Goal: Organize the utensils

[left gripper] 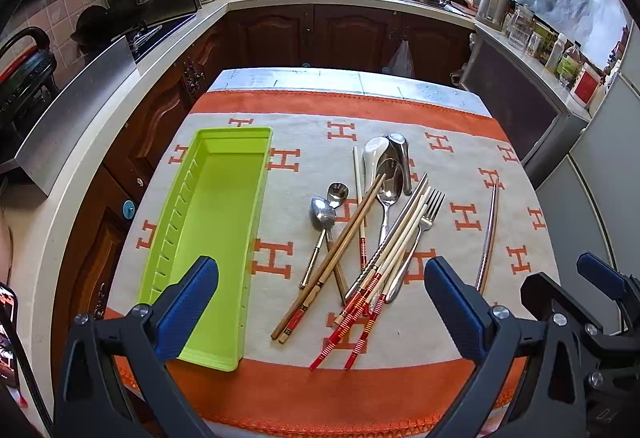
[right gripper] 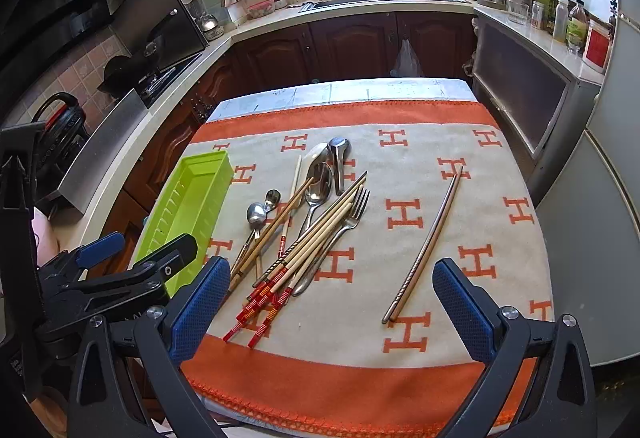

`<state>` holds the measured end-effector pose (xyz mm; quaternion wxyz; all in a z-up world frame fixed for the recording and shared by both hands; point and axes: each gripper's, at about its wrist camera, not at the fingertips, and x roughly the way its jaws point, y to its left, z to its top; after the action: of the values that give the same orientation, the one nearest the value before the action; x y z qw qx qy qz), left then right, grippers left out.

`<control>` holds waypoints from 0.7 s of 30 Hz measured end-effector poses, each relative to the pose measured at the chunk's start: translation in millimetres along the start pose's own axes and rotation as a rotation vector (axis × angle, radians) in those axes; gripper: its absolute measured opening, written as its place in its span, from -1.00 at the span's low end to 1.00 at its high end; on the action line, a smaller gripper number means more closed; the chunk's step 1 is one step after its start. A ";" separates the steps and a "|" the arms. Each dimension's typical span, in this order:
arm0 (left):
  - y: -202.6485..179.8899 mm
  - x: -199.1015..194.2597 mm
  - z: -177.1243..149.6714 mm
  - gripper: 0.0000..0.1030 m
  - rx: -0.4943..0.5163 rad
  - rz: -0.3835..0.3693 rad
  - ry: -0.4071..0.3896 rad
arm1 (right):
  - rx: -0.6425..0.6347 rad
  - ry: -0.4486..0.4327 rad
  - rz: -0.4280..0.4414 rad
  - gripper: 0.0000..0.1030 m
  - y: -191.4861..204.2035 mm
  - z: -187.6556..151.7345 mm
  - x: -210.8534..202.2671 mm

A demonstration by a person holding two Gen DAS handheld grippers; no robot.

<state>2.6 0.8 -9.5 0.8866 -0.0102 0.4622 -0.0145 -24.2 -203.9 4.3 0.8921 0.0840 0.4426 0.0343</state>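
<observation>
Over a kitchen worktop (left gripper: 352, 78) spread with an orange-and-cream cloth (left gripper: 360, 390), both grippers hang with jaws released wide and nothing between them. Beyond the left gripper (left gripper: 320, 302), the lime-green tray (left gripper: 224, 198) lies empty, its near end just behind the left-hand pad. Straight ahead between those jaws sits the tangled heap of utensils (left gripper: 376, 230): chopsticks crossed over spoons and a fork (left gripper: 430, 214). Ahead of the right gripper (right gripper: 332, 302), toward its right-hand pad, a lone pair of metal chopsticks (right gripper: 424, 242) lies well apart from the heap. Sorting appears not yet begun; the next move likely calls for lowering one gripper onto a single piece, closing on it cleanly, and carrying it to the tray.
</observation>
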 end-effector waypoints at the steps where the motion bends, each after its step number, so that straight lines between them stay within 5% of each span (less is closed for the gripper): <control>1: 0.2 0.0 0.2 0.97 0.000 0.000 0.000 | 0.000 0.000 0.001 1.00 0.0 -0.1 -0.2; 21: 2.6 0.2 -0.3 0.98 0.001 0.009 0.000 | 0.002 0.004 0.002 1.00 -0.8 -1.2 3.3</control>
<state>2.5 3.4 -9.9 0.8867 -0.0078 0.4622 -0.0105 -23.2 -204.1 0.9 0.8912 0.0853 0.4442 0.0348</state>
